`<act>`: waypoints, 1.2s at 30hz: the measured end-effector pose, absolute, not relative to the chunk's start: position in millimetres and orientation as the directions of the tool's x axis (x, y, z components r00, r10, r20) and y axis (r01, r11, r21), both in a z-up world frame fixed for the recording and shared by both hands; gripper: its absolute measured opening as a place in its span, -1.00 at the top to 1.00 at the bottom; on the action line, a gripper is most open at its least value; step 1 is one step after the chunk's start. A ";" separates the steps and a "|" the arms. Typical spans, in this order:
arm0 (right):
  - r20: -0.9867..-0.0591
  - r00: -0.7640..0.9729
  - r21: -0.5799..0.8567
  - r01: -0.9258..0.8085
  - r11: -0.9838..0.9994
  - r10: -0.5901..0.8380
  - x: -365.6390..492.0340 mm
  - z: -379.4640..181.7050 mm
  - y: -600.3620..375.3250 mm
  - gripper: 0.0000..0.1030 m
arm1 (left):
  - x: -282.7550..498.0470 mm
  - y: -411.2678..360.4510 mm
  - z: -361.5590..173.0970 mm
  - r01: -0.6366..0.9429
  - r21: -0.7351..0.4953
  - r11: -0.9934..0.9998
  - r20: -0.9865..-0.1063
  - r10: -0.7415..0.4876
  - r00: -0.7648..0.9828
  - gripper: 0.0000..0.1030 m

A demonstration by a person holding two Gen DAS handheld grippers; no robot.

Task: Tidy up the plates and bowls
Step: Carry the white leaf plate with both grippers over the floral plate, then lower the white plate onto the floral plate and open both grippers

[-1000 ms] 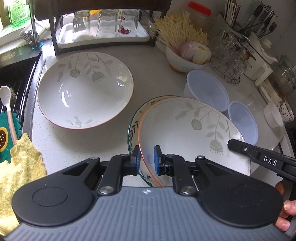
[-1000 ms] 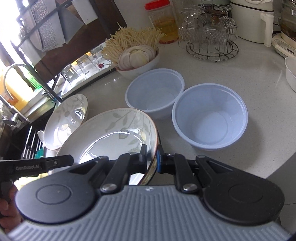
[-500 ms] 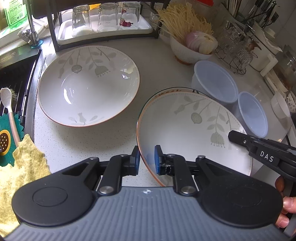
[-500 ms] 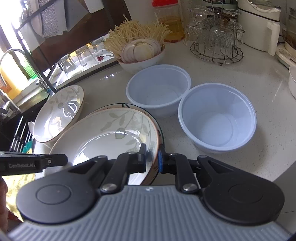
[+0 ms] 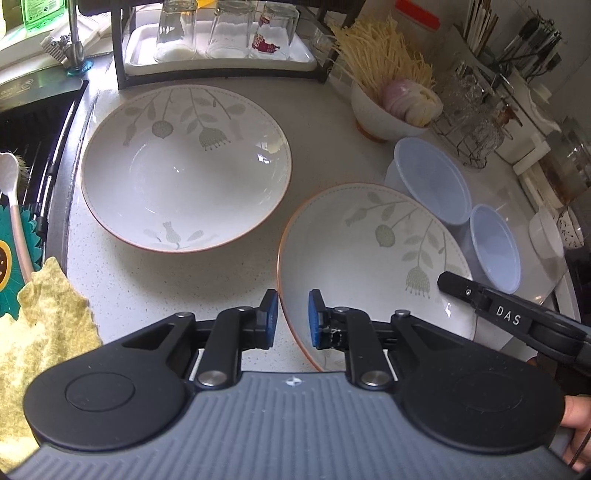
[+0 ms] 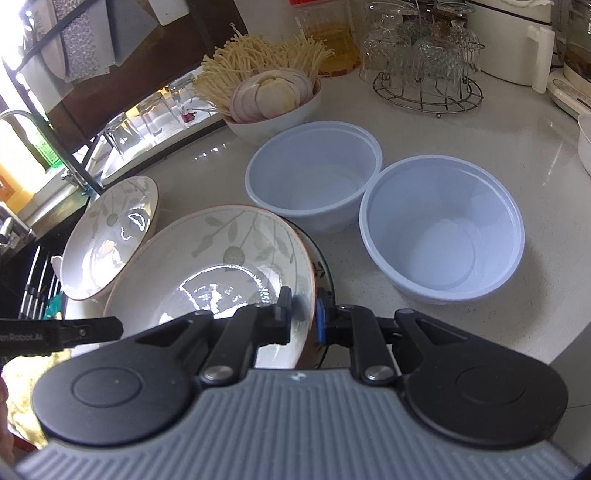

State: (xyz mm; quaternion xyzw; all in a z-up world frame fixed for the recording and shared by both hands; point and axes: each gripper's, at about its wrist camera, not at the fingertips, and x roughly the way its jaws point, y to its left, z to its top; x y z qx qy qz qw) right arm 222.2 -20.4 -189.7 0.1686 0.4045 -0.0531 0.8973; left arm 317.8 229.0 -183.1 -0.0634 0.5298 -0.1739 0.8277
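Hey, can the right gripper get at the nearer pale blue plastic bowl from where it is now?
Probably not yet. The right gripper is shut on the rim of the leaf-patterned bowl, so it is occupied. The path itself looks free: the nearer blue bowl sits empty on bare counter just to its right.

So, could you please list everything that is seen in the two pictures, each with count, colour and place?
Held floral bowl: one, white with orange rim, near side, gripped at both edges.
Second floral bowl: one, same pattern, resting beside the sink.
Patterned plate: one, dark rim, under the held bowl.
Plastic bowls: two, pale blue, empty, right of the floral bowls.
Food bowl: one, white, with enoki mushrooms and sliced onion.
Upturned glasses: three, clear, on a white tray.
Glass rack: one, wire, far right.
Cloth: one, yellow, by the sink.
Left tongs: shut on the held bowl's rim.
Right tongs: shut on the opposite rim.
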 end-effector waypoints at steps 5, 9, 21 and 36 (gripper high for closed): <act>-0.752 0.658 0.262 0.247 0.933 0.037 217.1 -183.7 -21.2 0.67 | 309.9 230.5 -165.3 0.229 -0.284 0.931 -0.836 -0.358 0.417 0.63; -0.761 0.647 0.266 0.254 0.930 0.041 213.9 -181.7 -20.5 0.67 | 298.0 233.8 -149.5 0.223 -0.289 0.931 -0.817 -0.362 0.449 0.63; -0.746 0.663 0.273 0.216 0.937 0.064 196.2 -163.3 -21.2 0.56 | 254.0 241.7 -110.6 0.193 -0.293 0.937 -0.773 -0.351 0.529 0.63; -0.590 0.787 0.315 0.019 0.949 0.181 137.0 -88.8 -14.3 0.56 | 179.3 234.8 -48.9 0.144 -0.244 0.959 -0.709 -0.278 0.648 0.63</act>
